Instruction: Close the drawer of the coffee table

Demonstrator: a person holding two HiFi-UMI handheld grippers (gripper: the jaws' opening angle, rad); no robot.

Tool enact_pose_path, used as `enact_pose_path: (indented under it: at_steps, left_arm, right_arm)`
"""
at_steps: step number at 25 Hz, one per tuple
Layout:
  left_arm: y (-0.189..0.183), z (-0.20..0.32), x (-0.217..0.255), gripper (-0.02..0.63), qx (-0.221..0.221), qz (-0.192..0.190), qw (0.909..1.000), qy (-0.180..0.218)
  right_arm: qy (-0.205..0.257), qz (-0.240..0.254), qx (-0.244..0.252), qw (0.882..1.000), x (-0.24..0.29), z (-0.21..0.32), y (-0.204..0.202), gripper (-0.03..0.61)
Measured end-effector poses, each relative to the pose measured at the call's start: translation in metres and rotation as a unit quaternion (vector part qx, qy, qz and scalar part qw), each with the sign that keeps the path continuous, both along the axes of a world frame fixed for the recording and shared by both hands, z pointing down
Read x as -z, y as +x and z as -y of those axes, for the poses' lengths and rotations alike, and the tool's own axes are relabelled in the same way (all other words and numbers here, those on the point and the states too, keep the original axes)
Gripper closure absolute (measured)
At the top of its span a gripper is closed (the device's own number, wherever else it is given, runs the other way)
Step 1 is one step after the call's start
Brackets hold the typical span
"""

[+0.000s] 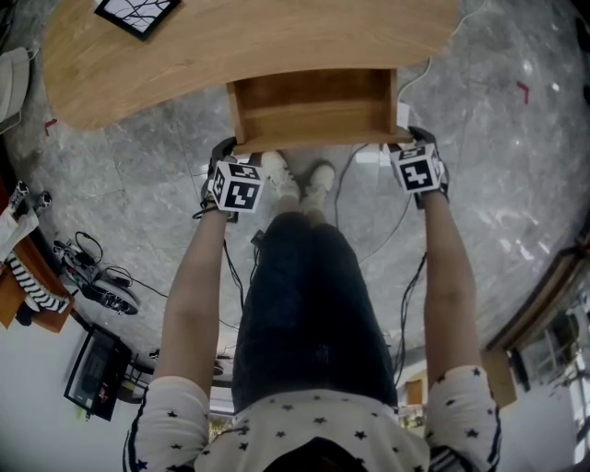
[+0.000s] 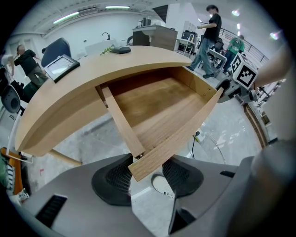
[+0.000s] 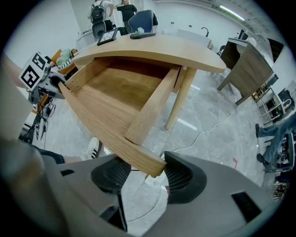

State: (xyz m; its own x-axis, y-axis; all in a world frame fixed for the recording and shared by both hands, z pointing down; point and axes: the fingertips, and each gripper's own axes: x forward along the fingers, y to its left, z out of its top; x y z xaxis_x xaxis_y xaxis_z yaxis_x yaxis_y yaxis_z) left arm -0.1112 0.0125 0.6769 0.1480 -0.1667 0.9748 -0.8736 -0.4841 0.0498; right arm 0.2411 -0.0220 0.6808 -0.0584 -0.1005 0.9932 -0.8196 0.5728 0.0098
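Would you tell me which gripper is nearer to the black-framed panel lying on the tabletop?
Left. The left gripper is at the drawer corner nearest the black-framed panel; the right gripper is at the opposite corner.

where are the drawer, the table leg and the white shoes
drawer (image 2: pixel 157 106), left gripper view, on its bare wooden floor
table leg (image 3: pixel 180 98), right gripper view, midway down the leg
shoes (image 1: pixel 277 173), head view, on the top of the picture-left shoe
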Motion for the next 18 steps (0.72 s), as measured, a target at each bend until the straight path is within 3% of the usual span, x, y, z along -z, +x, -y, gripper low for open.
enact_pose_path:
  at_steps: [18]
  left_arm:
    - [-0.002,0.024,0.0,0.407,0.005,-0.001,0.9999,0.01]
  right_arm:
    - [0.012,0.002,0.005,1.0,0.0,0.026,-0.002,0.344]
